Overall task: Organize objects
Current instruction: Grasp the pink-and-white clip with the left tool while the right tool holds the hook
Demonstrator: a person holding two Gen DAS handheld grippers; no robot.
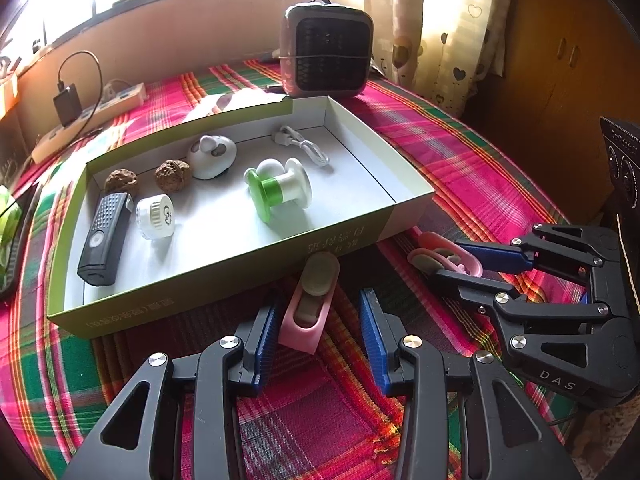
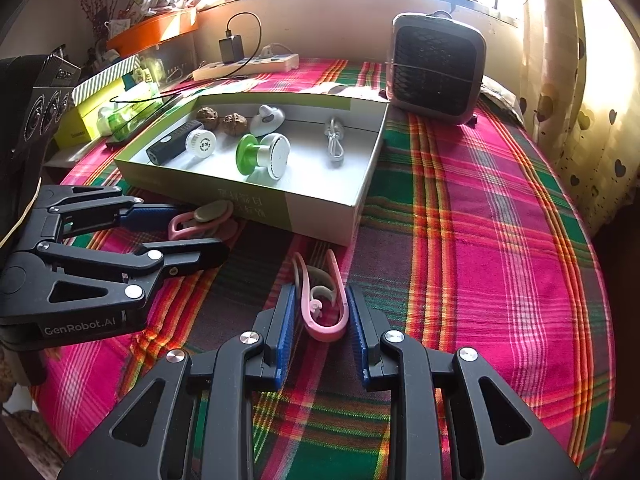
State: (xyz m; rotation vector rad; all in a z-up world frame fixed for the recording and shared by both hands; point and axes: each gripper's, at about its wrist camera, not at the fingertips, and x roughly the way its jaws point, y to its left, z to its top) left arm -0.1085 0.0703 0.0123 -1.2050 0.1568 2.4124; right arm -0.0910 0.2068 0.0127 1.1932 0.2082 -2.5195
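- Left gripper [image 1: 316, 336]: jaws spread, blue pads either side of a pink clip [image 1: 307, 308] with a grey-olive pad on top. Pads stand clear of it, with a gap on both sides, wider on the right pad's side. No grip.
- That clip lies on the plaid cloth [image 1: 460, 152], its far end just short of the box's near wall.
- Right gripper [image 2: 322, 312]: jaws drawn in on a second pink clip [image 2: 320, 300], both blue pads against its sides. Clip's rounded end sits between the pads; its two arms fan out toward the box.
- In the left wrist view, the right gripper comes in from the right edge, with the clip at its tips near the box's near right corner.
- Open cardboard box [image 1: 224, 256] just beyond both grippers on the surface. Inside: black remote [image 1: 105, 236], white round cap [image 1: 156, 216], two walnuts [image 1: 172, 175], white mouse-shaped item [image 1: 211, 156], green-and-white spool [image 1: 276, 188], coiled white cable [image 1: 304, 146].
- Behind the box: small fan heater [image 1: 328, 52]; power strip [image 1: 88, 120] with black adapter plugged in, far left.
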